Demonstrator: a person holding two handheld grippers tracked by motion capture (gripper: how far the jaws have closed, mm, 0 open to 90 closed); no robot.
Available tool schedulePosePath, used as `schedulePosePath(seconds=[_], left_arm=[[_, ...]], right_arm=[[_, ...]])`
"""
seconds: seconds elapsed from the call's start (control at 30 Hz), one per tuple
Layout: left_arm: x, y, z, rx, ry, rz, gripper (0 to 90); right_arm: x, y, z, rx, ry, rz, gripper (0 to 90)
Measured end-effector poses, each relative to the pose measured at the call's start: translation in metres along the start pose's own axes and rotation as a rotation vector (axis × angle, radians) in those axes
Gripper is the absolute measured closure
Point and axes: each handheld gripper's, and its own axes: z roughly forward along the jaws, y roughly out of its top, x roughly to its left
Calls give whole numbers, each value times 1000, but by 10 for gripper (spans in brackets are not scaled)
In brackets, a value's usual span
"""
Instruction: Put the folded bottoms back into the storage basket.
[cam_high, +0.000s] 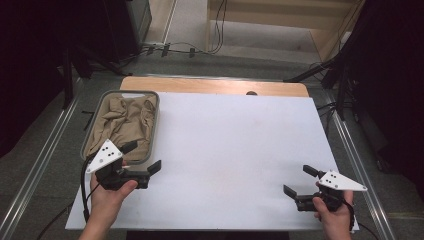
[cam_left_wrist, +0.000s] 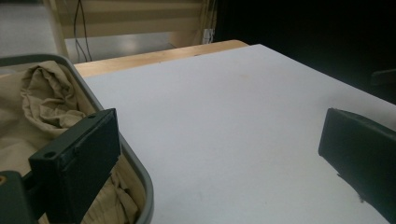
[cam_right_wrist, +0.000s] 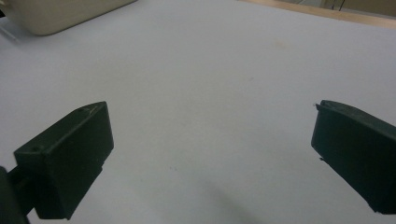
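We see the left gripper (cam_high: 145, 156) held at the near-left of the white sheet-covered table (cam_high: 235, 150), its jaws spread wide with nothing between them. One jaw hangs over the near right corner of the grey rounded plastic tub (cam_high: 154, 117), the other over bare table just beside it. Inside that tub lies the crumpled beige cloth (cam_high: 122, 122) — it fills the tub from wall to wall, and in the left gripper view we find its folds (cam_left_wrist: 44, 100) bunched just behind the left-hand jaw, with the tub's rim (cam_left_wrist: 142, 179) running under that jaw.

The right gripper (cam_high: 301, 180) sits at the near-right of the table, well apart from the tub — its jaws also stand wide and empty over bare white surface. In the right gripper view the tub's pale wall (cam_right_wrist: 60, 14) shows far off at the upper left.
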Motion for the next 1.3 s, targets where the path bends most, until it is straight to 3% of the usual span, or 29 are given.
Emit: schedulePosePath(seconds=[0.3, 0.5, 0.8, 0.93, 1.3], left_arm=[[-9, -27, -9, -17, -1, 25, 0], [-14, -45, -13, 5, 25, 40, 0], [-17, -53, -11, -32, -8, 6, 0], [-19, -55, -10, -28, -4, 18, 0], [-20, -58, -6, -6, -12, 6, 0]], right_arm=[[-2, -2, 1, 4, -10, -2, 0], [-4, -5, 2, 14, -22, -5, 0], [-1, -5, 2, 16, -25, -28, 0], [-2, -6, 2, 16, -18, -28, 0], [-5, -10, 8, 43, -22, -11, 0]])
